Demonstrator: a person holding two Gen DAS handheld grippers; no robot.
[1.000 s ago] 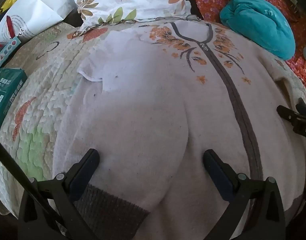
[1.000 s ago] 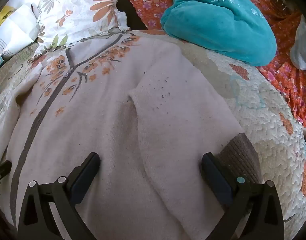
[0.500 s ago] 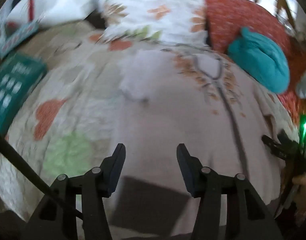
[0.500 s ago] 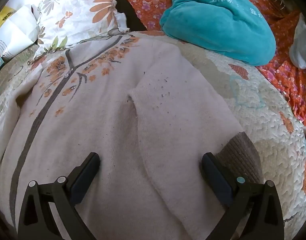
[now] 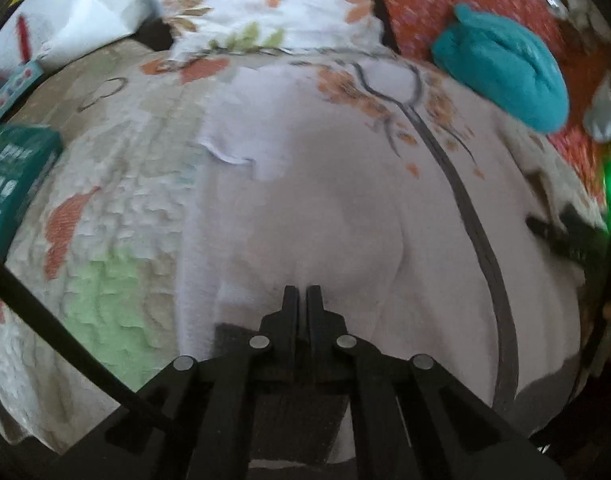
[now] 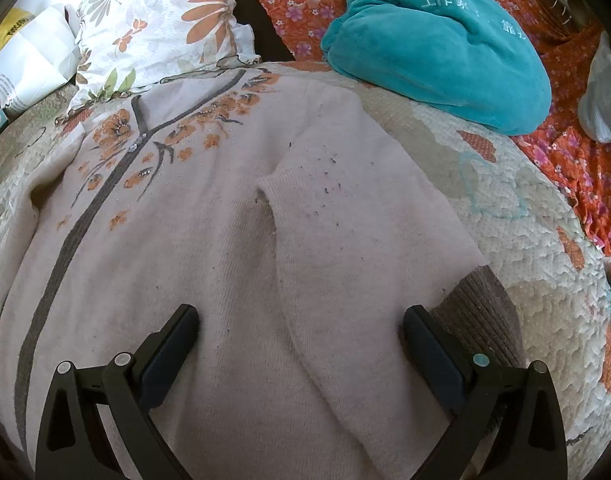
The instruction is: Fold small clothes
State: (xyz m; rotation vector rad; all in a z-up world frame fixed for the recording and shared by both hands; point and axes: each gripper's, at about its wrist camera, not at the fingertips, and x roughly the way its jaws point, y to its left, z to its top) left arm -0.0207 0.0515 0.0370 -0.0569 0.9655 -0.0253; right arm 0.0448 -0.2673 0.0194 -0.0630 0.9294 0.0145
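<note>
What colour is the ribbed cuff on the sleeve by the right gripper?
Greyish brown, on the pale pink knitted cardigan's ribbed cuff; clearest in the right wrist view.

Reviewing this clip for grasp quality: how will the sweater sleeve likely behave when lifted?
The sleeve will probably drape limply: it is soft knit lying flat on the cardigan. Its ribbed cuff looks thicker, so likely gives firmer purchase. The left gripper looks closed on fabric, which bunches there.

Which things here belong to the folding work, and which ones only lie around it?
Belonging to the job:
- pink cardigan
- its brown sleeve cuff
- left gripper, shut on the other sleeve
- right gripper, open

Lying about:
- teal fleece bundle
- floral pillow
- green box
- grey sock
</note>
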